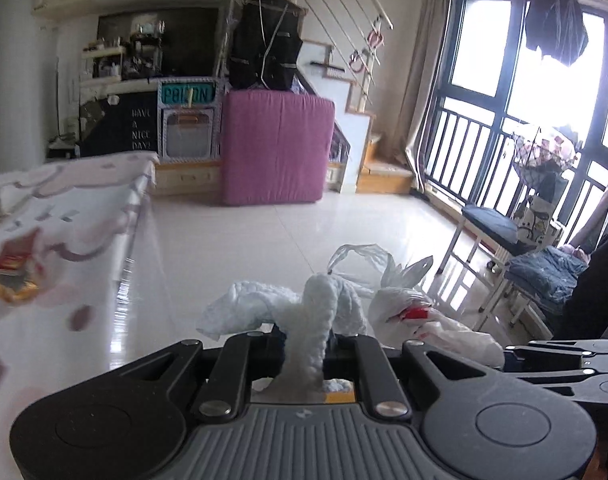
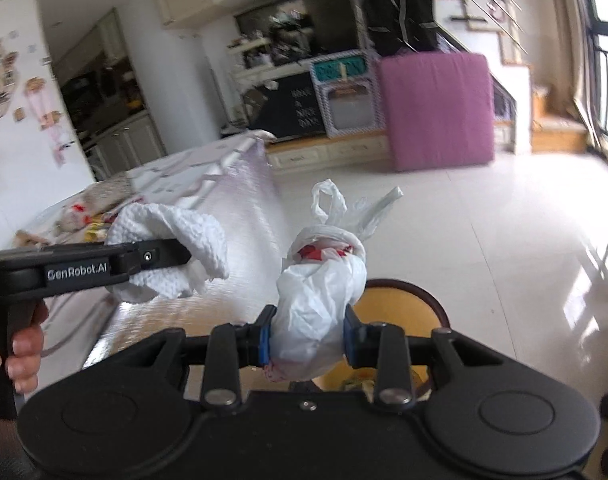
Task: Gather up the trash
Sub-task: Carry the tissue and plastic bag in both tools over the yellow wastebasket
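Observation:
My left gripper (image 1: 306,344) is shut on a crumpled white paper towel (image 1: 324,308) and holds it in the air beside the table. The same towel (image 2: 171,236) shows in the right wrist view, clamped in the left gripper (image 2: 183,256). My right gripper (image 2: 306,340) is shut on a tied white plastic trash bag (image 2: 320,292) with something red inside. The bag (image 1: 408,312) also shows at the right of the left wrist view, next to the towel. Both grippers are close together, side by side.
A table with a pink-patterned cloth (image 1: 63,240) stands at the left, with wrappers (image 2: 83,216) on it. A round wooden chair seat (image 2: 404,304) is under the right gripper. A pink mattress (image 1: 275,148) leans at the back. A stool (image 1: 492,228) stands by the window.

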{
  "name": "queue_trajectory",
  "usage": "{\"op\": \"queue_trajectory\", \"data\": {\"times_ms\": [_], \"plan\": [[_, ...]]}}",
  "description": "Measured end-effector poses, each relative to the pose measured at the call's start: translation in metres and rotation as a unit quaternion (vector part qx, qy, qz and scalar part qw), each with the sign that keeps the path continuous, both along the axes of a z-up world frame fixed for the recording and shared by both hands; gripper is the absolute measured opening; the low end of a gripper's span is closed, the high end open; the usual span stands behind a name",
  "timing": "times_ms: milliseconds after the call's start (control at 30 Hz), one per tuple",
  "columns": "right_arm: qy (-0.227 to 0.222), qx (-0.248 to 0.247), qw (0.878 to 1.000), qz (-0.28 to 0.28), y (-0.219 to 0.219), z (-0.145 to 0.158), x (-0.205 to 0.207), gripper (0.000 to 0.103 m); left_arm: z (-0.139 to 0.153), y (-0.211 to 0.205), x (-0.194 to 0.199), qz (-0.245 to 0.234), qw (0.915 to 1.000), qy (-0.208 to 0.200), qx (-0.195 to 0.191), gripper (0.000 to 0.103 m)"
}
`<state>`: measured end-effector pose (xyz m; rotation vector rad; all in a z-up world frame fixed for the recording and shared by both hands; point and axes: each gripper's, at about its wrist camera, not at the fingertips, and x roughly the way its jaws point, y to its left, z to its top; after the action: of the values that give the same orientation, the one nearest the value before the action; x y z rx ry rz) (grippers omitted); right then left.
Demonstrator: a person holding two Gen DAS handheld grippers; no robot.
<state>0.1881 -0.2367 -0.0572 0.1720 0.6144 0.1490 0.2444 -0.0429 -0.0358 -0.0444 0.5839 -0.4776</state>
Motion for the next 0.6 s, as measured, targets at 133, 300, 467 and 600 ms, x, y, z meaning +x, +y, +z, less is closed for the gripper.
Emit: {"op": "queue_trajectory", "data": {"times_ms": [133, 300, 467, 600], "plan": [[0.037, 0.006, 0.999, -0.014, -0.015, -0.023, 0.026, 0.034, -0.02, -0.025, 0.03, -0.008, 0.9994, 0.032, 0.014, 0.014], [0.086, 0.022, 0.996, -0.033, -0.027, -0.052, 0.064, 0.034, -0.059, -0.046, 0.069, 0.002, 0.9962, 0.079, 0.038, 0.014], [0.141, 0.046, 0.988, -0.044, -0.032, -0.089, 0.097, 0.034, -0.116, -0.055, 0.089, 0.011, 0.9908, 0.13, 0.035, 0.014], [0.175, 0.039, 0.983, -0.047, -0.038, -0.109, 0.115, 0.034, -0.151, -0.059, 0.102, 0.019, 0.9874, 0.151, 0.043, 0.015]]}}
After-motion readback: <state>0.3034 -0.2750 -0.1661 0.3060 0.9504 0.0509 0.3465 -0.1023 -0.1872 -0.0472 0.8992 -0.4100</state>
